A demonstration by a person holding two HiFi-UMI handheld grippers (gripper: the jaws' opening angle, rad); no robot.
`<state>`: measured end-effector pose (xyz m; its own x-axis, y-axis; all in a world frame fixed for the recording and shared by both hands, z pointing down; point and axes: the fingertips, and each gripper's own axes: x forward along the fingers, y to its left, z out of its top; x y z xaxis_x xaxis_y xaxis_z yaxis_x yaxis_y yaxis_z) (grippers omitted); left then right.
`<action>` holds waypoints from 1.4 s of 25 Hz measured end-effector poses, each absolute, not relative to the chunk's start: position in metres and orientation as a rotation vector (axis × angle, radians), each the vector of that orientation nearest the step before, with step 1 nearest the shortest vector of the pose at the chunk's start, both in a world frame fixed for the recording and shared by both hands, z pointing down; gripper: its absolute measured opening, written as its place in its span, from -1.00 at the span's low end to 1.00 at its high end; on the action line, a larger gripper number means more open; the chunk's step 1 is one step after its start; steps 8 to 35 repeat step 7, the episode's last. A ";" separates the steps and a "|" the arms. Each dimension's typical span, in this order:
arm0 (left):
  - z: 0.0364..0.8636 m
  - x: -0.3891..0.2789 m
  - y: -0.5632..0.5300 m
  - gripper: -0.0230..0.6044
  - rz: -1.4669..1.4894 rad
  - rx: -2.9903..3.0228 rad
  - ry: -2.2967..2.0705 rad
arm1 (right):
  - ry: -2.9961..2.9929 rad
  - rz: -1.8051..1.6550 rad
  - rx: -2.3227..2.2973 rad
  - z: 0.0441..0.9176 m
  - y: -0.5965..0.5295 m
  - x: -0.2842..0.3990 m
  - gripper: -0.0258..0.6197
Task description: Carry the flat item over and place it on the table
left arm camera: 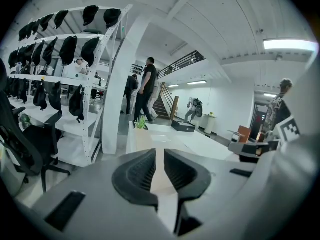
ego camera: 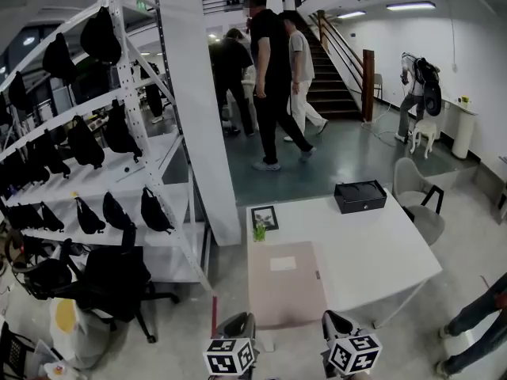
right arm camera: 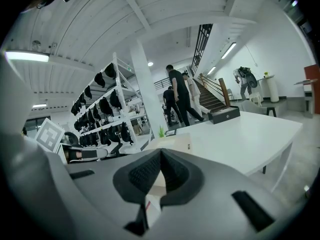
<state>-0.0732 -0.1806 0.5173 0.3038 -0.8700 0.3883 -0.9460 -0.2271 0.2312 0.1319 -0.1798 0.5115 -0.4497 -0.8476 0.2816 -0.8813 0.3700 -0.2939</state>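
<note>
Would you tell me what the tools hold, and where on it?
The left tool and right tool both pinch the flat beige sheet at its near edge.

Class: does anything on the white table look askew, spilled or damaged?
Nothing stands out. The flat board lines up with the table's left edge, held at its near edge by the left gripper and right gripper; nothing is spilled.

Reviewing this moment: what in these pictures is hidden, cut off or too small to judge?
- Head view: the flat item's near edge lies under the left gripper and right gripper, so its overhang past the table is unclear.
- Head view: the white label on it is too small to read.
- Head view: the person at lower right is cut off by the edge.
- Head view: the black box is closed, contents hidden.
</note>
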 end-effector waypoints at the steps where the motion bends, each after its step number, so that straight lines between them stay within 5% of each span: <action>1: 0.517 -0.073 -0.181 -0.76 0.245 2.159 -1.617 | -2.530 0.623 1.602 0.511 -0.180 0.132 -0.92; 35: 0.516 -0.073 -0.183 -0.76 0.246 2.168 -1.614 | -2.536 0.608 1.603 0.510 -0.182 0.130 -0.92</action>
